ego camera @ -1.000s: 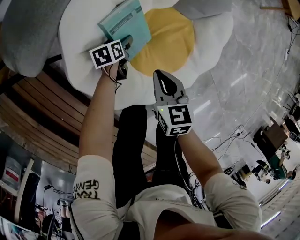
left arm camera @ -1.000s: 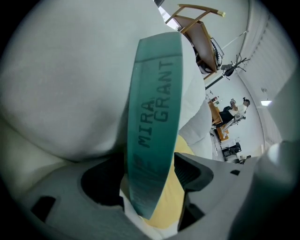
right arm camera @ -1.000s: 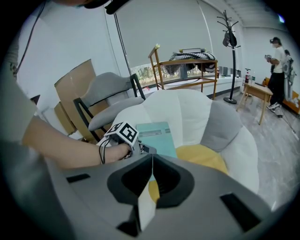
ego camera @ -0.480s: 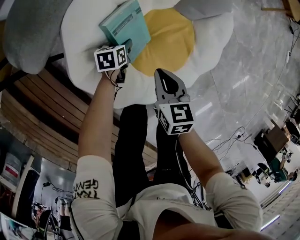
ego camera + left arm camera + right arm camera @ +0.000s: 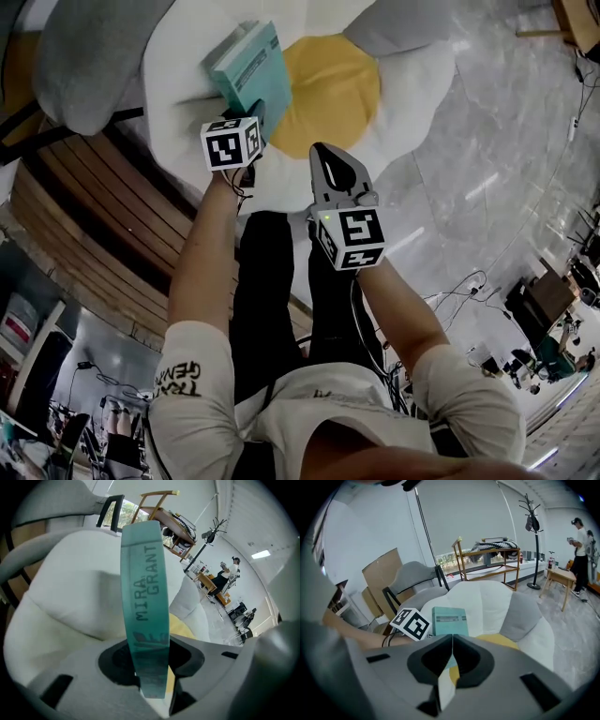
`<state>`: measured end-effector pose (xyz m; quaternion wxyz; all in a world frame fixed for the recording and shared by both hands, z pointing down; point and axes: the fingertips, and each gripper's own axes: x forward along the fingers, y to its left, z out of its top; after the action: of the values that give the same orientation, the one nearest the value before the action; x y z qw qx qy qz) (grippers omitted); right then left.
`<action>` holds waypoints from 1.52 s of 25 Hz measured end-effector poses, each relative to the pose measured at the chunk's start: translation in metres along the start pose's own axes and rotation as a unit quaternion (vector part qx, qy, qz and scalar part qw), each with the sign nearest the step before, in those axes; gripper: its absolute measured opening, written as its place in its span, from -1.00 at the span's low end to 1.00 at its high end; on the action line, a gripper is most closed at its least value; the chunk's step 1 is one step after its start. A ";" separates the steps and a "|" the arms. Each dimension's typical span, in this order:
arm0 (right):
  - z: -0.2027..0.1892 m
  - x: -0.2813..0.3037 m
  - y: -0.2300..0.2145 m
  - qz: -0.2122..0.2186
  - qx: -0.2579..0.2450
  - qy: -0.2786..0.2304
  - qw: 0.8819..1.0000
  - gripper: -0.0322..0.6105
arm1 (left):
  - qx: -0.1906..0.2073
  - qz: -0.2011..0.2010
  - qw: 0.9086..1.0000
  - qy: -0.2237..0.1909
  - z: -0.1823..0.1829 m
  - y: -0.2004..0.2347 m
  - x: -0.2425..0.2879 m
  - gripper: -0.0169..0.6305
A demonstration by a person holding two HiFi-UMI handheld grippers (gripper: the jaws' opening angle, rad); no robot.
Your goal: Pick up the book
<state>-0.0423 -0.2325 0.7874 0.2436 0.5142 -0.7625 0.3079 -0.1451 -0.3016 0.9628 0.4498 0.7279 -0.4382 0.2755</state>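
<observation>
The pick-up looks to be at its gripping stage: the left gripper (image 5: pixel 253 109) has the book (image 5: pixel 246 67) by its near end, jaws closing on it with the teal spine standing between them and the pads pressed against both covers. The book sits over the white edge of an egg-shaped cushion (image 5: pixel 412 80), just left of its yellow middle (image 5: pixel 330 82), tilted up. Whether its far end rests on the cushion cannot be told. The next move probably calls for a firm squeeze and a straight lift, since a grip this near one end could let the book droop or swing. The right gripper (image 5: pixel 452 639) hangs near and to the right of the left one, clenched on nothing and pointing toward the book. It could support the free end if needed. Nothing lies on the book or in the way above it. A grey pillow (image 5: pixel 84 56) lies to the left, another (image 5: pixel 398 21) at the far right, wooden slats (image 5: pixel 94 225) run along the near left, and cables (image 5: pixel 459 281) trail over the marble floor (image 5: pixel 506 141). Far off stand a wooden shelf (image 5: pixel 487 559), a coat stand (image 5: pixel 532 527) and a person (image 5: pixel 581 550).
</observation>
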 end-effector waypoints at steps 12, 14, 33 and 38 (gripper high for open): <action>0.067 -0.072 -0.013 -0.010 -0.009 -0.052 0.999 -0.81 | 0.066 0.064 0.991 -0.101 0.054 -0.085 -0.127 -0.44; 0.082 -0.087 -0.017 -0.020 -0.010 -0.067 0.997 -0.81 | 0.077 0.065 0.988 -0.118 0.065 -0.103 -0.151 -0.44; 0.325 -0.290 -0.027 -0.041 0.008 -0.289 0.956 -0.82 | 0.154 0.071 0.939 -0.298 0.239 -0.296 -0.396 -0.44; 0.367 -0.332 -0.008 -0.033 -0.018 -0.326 0.945 -0.82 | 0.144 0.080 0.933 -0.321 0.255 -0.315 -0.446 -0.43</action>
<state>0.0618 -0.2886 0.3064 0.0008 0.6067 -0.7884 0.1015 -0.0710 -0.2895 0.3645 0.1519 0.7972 -0.5715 0.1220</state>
